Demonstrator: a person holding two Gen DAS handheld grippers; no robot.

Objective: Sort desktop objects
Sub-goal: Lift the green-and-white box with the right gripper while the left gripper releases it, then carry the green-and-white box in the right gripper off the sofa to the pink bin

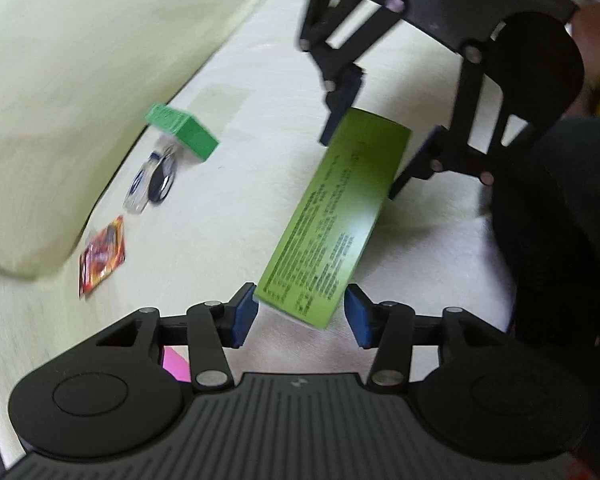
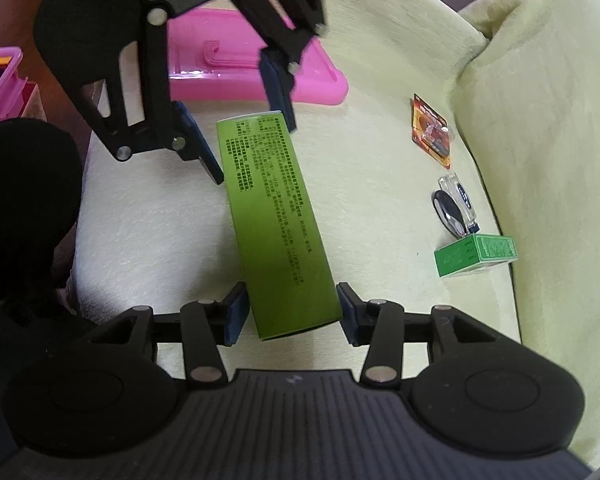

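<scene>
A long green box (image 2: 278, 224) is lying on the pale yellow-green cushion (image 2: 380, 140), printed side up, with a gripper at each end. The right gripper (image 2: 290, 312) is straddling one end: its blue pads (image 2: 236, 312) are sitting just beside the box's two long edges, the right-hand pad seeming to touch, the left-hand one showing a thin gap, so I cannot tell whether it is gripping. The left gripper (image 1: 300, 314) is straddling the opposite end with its jaws spread; one pad (image 1: 246, 312) is meeting the box's corner while the other pad is standing clear of it, so it is open around the box.

In the right wrist view, a pink tray (image 2: 256, 68) is lying just beyond the box's far end, partly hidden by the left gripper's linkage. Part of a pink basket (image 2: 0, 80) is showing at the left edge.

Off to the side, near the raised cushion edge, three small items are lying in a row, well apart from the long box: a red-orange packet (image 2: 432, 132), a clear blister pack (image 2: 456, 208) with dark round contents, and a small green box (image 2: 476, 256), which is touching the blister pack's end. The left wrist view is blurred, so finer print is unreadable.

A dark-clothed part of the person (image 2: 24, 208) is filling the side next to the cushion.
</scene>
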